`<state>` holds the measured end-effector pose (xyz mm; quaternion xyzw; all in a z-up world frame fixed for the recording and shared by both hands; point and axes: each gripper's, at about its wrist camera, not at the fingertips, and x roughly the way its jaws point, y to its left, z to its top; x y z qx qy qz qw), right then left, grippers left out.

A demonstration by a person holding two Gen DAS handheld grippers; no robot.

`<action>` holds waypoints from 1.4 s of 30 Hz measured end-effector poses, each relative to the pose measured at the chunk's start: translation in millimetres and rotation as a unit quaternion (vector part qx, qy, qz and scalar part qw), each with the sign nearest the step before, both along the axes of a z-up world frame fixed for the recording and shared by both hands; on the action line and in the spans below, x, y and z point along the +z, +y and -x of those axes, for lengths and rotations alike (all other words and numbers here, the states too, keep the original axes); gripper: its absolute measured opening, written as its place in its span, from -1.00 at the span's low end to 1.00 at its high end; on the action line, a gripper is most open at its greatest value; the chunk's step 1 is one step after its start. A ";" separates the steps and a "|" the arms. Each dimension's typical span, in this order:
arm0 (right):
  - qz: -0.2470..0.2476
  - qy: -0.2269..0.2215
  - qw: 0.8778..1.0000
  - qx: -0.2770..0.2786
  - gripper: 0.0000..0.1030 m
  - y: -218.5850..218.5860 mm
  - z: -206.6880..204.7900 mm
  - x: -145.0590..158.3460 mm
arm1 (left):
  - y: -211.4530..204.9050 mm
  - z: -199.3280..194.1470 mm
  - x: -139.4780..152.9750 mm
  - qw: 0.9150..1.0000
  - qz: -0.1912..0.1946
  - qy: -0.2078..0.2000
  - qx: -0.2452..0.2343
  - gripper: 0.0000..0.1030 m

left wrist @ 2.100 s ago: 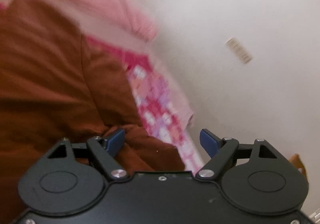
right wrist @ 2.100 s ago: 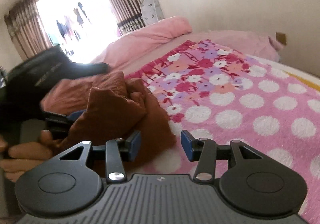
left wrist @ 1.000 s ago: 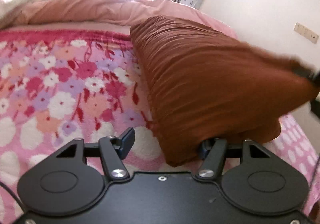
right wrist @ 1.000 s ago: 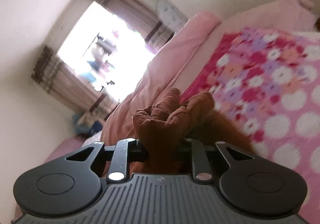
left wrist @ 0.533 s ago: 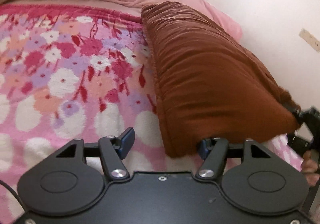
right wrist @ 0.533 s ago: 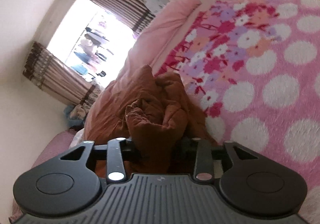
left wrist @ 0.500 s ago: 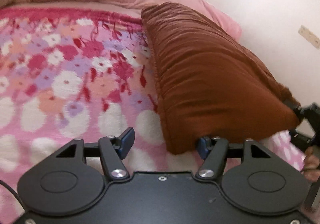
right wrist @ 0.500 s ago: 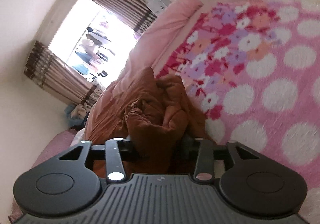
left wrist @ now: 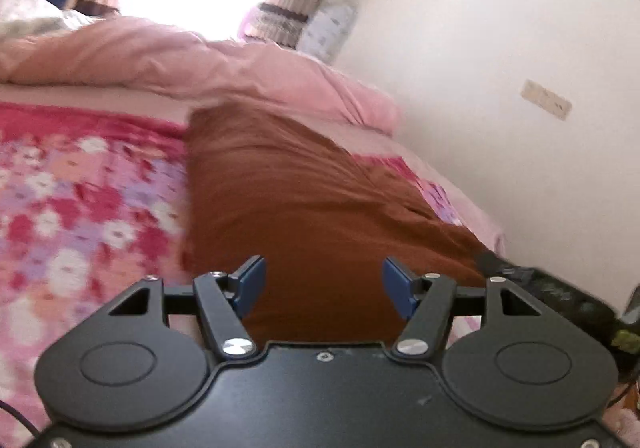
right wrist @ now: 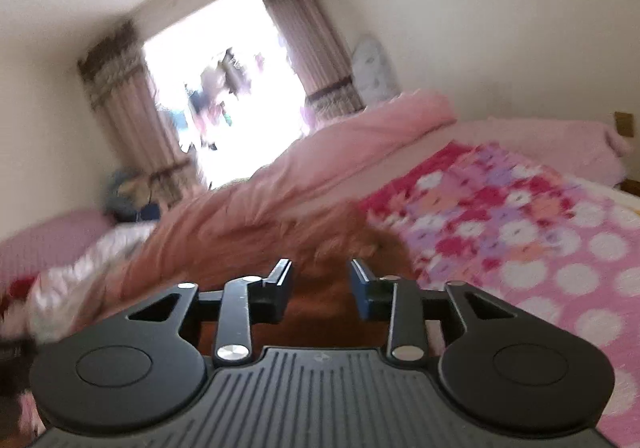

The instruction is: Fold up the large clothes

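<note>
On the bed [left wrist: 60, 208], over a floral blanket [left wrist: 80, 200]: brown garment [left wrist: 304, 208] laid out as a long folded strip, running from near centre toward the far pink duvet [left wrist: 200, 60]. Near end directly beneath both tools.

Left gripper [left wrist: 324, 286]: tongs wide apart, nothing between them but cloth seen below; contact with cloth not determinable. Right gripper [right wrist: 320, 280]: tongs apart, narrower gap, no cloth pinched; garment [right wrist: 320, 312] blurred under and beyond the tips.

Risks, as judged:
- Strip looks soft and loosely stacked; a one-sided pull likely to skew the fold or spill layers off the right edge, where the cloth wrinkles near the wall side.
- Heavy motion blur in both views; a grasp taken now could catch only the top layer, or snag the blanket pile as well.
- Plush blanket may drag on the cloth and ruck the underside during any slide.

View differences:
- Left wrist: full length and straight left edge of the strip, wall socket [left wrist: 546, 100], dark object at right edge, presumably the other tool; unclear.
- Right wrist: only the near end of the strip, but also window [right wrist: 228, 104], curtains [right wrist: 308, 36], polka-dot part of the blanket [right wrist: 580, 268], second bed at far left.
</note>
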<state>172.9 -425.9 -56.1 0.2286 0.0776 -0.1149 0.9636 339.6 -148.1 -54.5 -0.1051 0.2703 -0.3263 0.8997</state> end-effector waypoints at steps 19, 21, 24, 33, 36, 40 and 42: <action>-0.010 0.038 0.995 0.086 0.39 -44.1 -39.4 24.5 | 0.7 -61.6 15.2 0.998 -0.020 0.017 0.060 0.39; -0.013 0.040 0.996 0.082 0.39 -61.0 -62.5 40.1 | 3.6 -83.6 16.9 0.997 0.006 0.049 0.062 0.39; -0.070 0.076 0.990 0.095 0.39 -91.4 -107.2 45.7 | -6.4 -98.4 15.3 0.996 0.005 0.057 0.062 0.39; -0.081 0.150 0.976 0.133 -0.82 -106.4 -171.9 27.9 | -33.0 -114.2 8.8 0.997 -0.028 0.050 0.055 0.39; -0.069 0.121 0.983 0.119 -0.82 -105.3 -166.6 34.2 | -32.0 -124.6 1.6 0.996 -0.027 0.060 0.064 0.39; -0.090 0.184 0.972 0.114 -0.71 -114.5 -193.4 -5.0 | -34.2 -130.0 -6.6 0.995 -0.044 0.058 0.067 0.47; -0.104 0.175 0.972 0.119 -0.64 -117.4 -192.7 -14.7 | -31.4 -128.3 -6.0 0.995 -0.043 0.058 0.065 0.48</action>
